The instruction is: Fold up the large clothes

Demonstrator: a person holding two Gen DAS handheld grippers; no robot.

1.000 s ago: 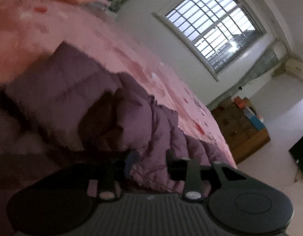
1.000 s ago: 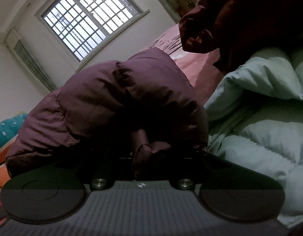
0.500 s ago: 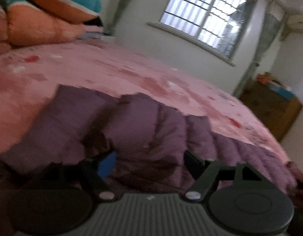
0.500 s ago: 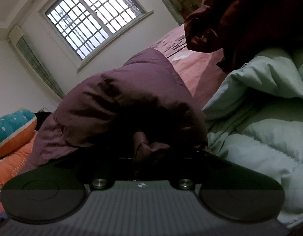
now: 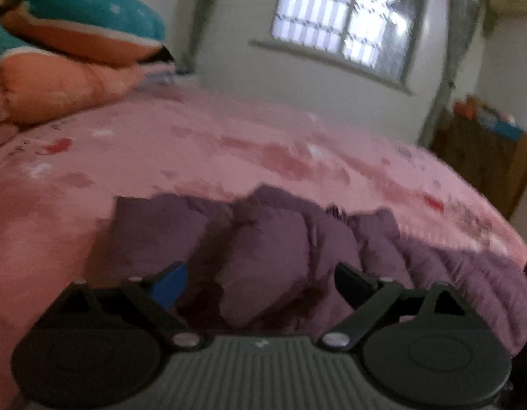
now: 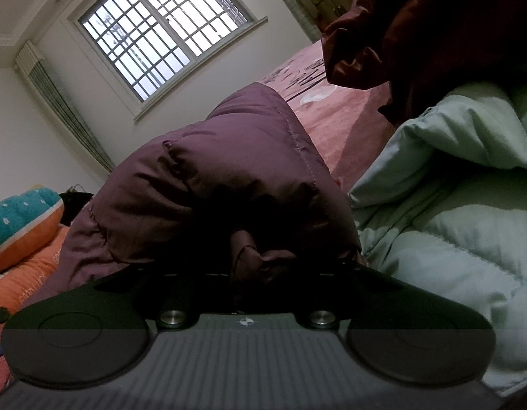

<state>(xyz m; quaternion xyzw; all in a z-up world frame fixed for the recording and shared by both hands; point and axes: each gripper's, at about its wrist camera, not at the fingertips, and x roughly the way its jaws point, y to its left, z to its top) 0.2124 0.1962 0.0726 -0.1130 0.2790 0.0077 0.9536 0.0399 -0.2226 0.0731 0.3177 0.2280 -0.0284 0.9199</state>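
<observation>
A purple quilted down jacket (image 5: 273, 259) lies on the pink bedspread (image 5: 229, 143). My left gripper (image 5: 260, 283) is open just above it, one finger on each side of a puffed fold, holding nothing. In the right wrist view the same purple jacket (image 6: 229, 171) bulges up in front of the camera. My right gripper (image 6: 253, 263) is shut on a pinch of its fabric, and its fingers are hidden under the cloth.
A pale green down coat (image 6: 451, 205) lies right of the right gripper with a dark red garment (image 6: 434, 27) above it. Orange and teal pillows (image 5: 75, 51) sit at the bed's head. A barred window (image 5: 345, 17) and a wooden cabinet (image 5: 485, 164) stand beyond.
My left gripper has opened wide and let go of the jacket, and its view has levelled out. My right gripper has lowered slightly, still holding the fabric.
</observation>
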